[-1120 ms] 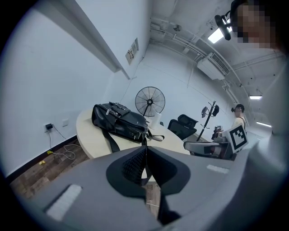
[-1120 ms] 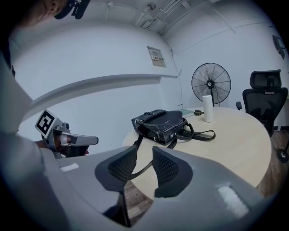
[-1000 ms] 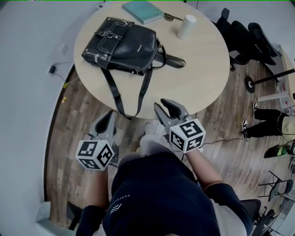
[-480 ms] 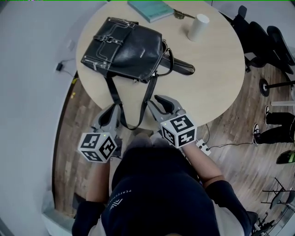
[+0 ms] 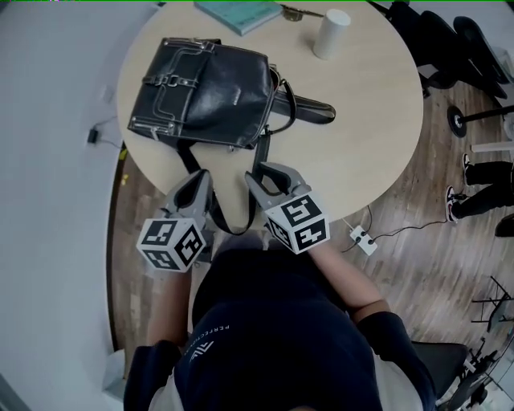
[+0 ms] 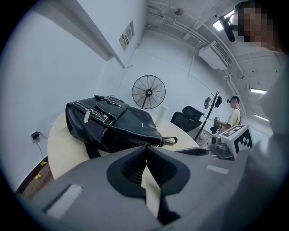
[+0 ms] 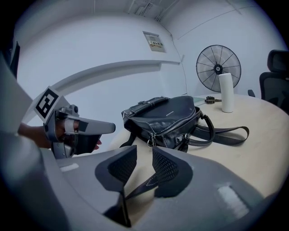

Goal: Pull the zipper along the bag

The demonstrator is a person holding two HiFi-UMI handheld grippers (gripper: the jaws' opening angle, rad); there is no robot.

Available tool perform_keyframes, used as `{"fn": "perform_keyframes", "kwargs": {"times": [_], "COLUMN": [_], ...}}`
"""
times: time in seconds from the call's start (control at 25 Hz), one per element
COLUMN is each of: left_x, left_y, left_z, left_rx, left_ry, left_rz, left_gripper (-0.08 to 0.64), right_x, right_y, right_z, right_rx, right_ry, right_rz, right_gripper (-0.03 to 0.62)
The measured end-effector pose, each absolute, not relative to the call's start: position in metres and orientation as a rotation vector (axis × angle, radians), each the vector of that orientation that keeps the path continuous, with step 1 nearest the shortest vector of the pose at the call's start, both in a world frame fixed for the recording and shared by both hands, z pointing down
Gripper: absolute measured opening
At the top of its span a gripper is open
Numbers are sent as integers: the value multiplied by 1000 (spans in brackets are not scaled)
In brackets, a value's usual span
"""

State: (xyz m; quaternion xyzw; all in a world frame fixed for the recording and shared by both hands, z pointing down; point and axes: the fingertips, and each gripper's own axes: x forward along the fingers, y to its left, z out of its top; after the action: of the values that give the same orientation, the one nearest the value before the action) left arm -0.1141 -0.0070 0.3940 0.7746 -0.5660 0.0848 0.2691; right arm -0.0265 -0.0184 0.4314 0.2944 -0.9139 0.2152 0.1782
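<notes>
A black leather bag point(image 5: 205, 88) lies flat on the round table point(image 5: 361, 136), its straps point(image 5: 229, 217) hanging in a loop over the near edge. My left gripper point(image 5: 199, 177) is at that edge, left of the loop, shut with nothing held; the tips meet in the left gripper view point(image 6: 145, 149), with the bag point(image 6: 117, 126) just ahead. My right gripper point(image 5: 265, 172) stands open, right of the loop. Its view point(image 7: 144, 151) shows a strap point(image 7: 142, 189) lying below the gap, untouched. The bag's zipper point(image 7: 174, 128) faces it.
A white cylinder point(image 5: 331, 34), a teal book point(image 5: 241, 12) and keys point(image 5: 293, 12) lie at the table's far side. Office chairs point(image 5: 450, 48) stand at the right, and a power strip point(image 5: 363, 238) is on the floor. A fan point(image 6: 148, 92) stands behind the table. A person point(image 6: 233, 117) stands beyond.
Both grippers have moved forward from above the floor to the table's near edge, beside the hanging strap loop. The bag has not moved on the table.
</notes>
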Motion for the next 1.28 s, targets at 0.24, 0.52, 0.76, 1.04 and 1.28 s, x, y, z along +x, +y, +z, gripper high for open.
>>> {"fn": "perform_keyframes", "kwargs": {"times": [0.24,0.52,0.76,1.04,1.28], "left_x": [-133,-152,-155,-159,-168], "left_y": [-21,-30,-36,-39,-40], "left_z": [390,396,404,410,414], "left_rx": [2159,2200,2225,2239,2234], "left_ry": [-1440,-1355,-1287,-1243,-1242], "left_rz": [268,292,296,303,303], "left_gripper": [15,15,15,15,16], "right_x": [-45,-55,-59,-61,-62], "right_y": [-36,-53,-61,-71,-74], "right_z": [442,455,461,465,464], "right_rx": [957,1089,1188,1308,1403], "right_ry": [-2507,-2414,-2367,-2320,-2300], "right_rz": [605,610,619,594,586], "right_gripper": [110,114,114,114,114]}}
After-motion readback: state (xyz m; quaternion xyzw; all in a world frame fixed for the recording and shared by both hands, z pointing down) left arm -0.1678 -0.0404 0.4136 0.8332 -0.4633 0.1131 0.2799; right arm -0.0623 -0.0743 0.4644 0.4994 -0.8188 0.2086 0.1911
